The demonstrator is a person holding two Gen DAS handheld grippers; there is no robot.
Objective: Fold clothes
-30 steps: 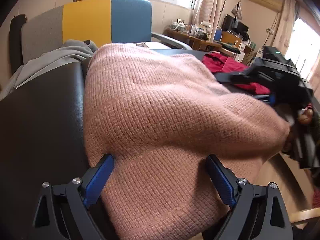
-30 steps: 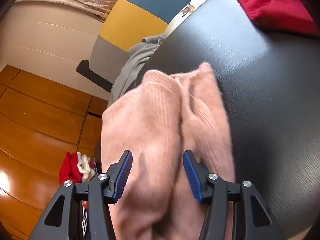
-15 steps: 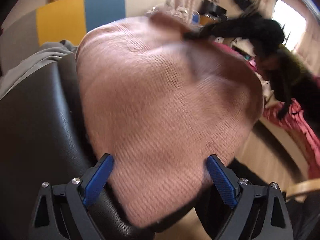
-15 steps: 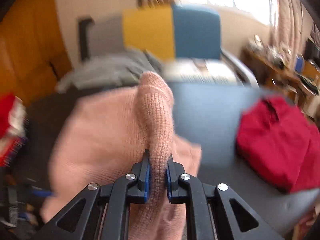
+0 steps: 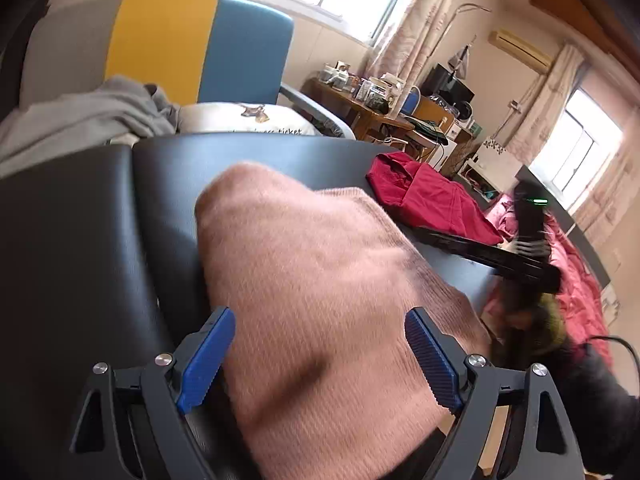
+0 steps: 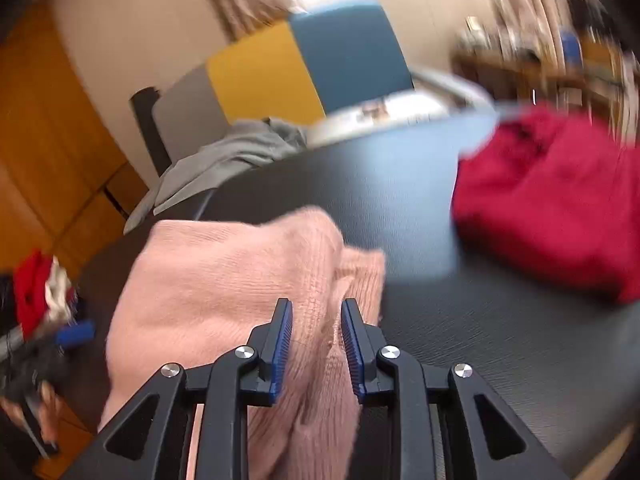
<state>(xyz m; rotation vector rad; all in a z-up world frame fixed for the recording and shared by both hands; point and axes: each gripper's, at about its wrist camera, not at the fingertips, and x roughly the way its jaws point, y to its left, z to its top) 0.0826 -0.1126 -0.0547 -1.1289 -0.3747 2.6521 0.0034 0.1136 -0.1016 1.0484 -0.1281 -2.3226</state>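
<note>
Right wrist: right tongs (image 6: 316,340) apparently parted around pink sweater (image 6: 224,280).

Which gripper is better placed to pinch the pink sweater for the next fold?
Right, probably. The right gripper has a ridge of the pink sweater between its narrowly parted fingers. The left gripper is spread wide over flat knit.
</note>
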